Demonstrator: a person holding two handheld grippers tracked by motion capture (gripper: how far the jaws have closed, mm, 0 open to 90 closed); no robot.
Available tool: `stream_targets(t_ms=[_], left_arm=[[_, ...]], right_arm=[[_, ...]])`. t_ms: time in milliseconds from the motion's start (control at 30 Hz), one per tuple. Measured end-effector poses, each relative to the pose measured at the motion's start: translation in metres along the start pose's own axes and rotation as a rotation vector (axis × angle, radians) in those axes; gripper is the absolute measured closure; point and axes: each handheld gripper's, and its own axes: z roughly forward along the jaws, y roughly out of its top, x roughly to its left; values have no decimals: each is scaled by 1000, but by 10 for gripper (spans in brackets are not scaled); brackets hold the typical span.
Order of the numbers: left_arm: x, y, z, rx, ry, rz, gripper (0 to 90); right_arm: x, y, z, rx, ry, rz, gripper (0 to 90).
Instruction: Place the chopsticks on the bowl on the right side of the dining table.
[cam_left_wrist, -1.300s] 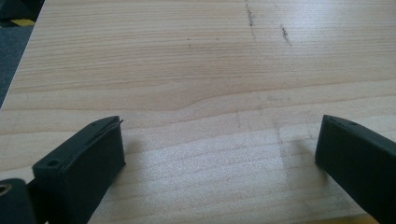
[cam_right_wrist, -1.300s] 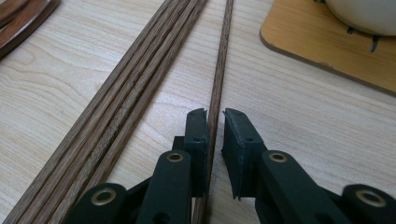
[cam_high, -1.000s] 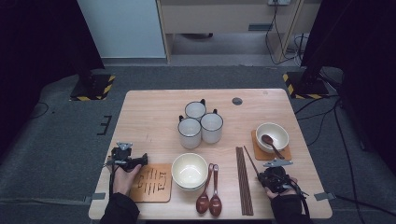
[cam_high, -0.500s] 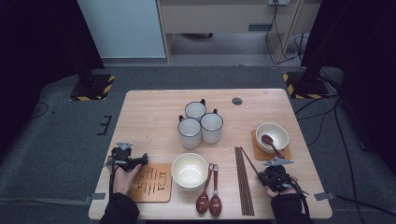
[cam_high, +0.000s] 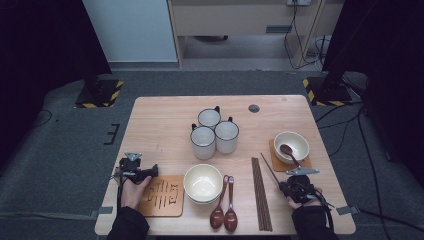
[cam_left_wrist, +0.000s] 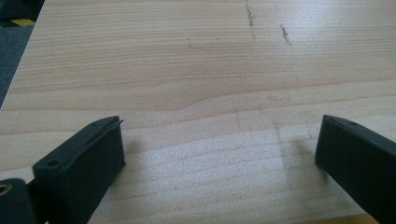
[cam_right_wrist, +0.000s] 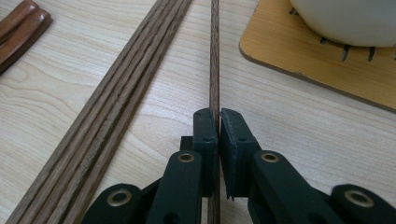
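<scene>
My right gripper (cam_right_wrist: 218, 116) is shut on a single dark wooden chopstick (cam_right_wrist: 214, 56), which runs straight ahead between its jaws just off the table. From above, that gripper (cam_high: 286, 185) sits near the front right edge, and the chopstick (cam_high: 270, 167) slants up and left from it. A bundle of several more chopsticks (cam_right_wrist: 116, 102) lies on the table just to its left (cam_high: 261, 195). My left gripper (cam_high: 153, 171) rests at the front left, pointing right. Its jaws stand wide open over bare wood (cam_left_wrist: 219, 144) with nothing between them.
A cream bowl (cam_high: 203, 183) stands front centre beside a wooden coaster (cam_high: 162, 196). Two brown spoons (cam_high: 225, 212) lie to its right. Three white mugs (cam_high: 215, 132) cluster mid-table. Another bowl holding a spoon (cam_high: 291, 146) sits on a coaster (cam_right_wrist: 299, 60) right of the held chopstick.
</scene>
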Motion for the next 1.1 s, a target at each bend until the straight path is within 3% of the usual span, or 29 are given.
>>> stream_targets(t_ms=[433, 667, 1100], left_arm=[[0, 0, 0, 0, 0, 0, 5], [0, 0, 0, 0, 0, 0, 5], [0, 0, 0, 0, 0, 0, 5]], right_arm=[[2, 2, 12, 26, -13, -36, 849], [2, 0, 9, 12, -18, -36, 835], [0, -4, 7, 31, -11, -20, 851]])
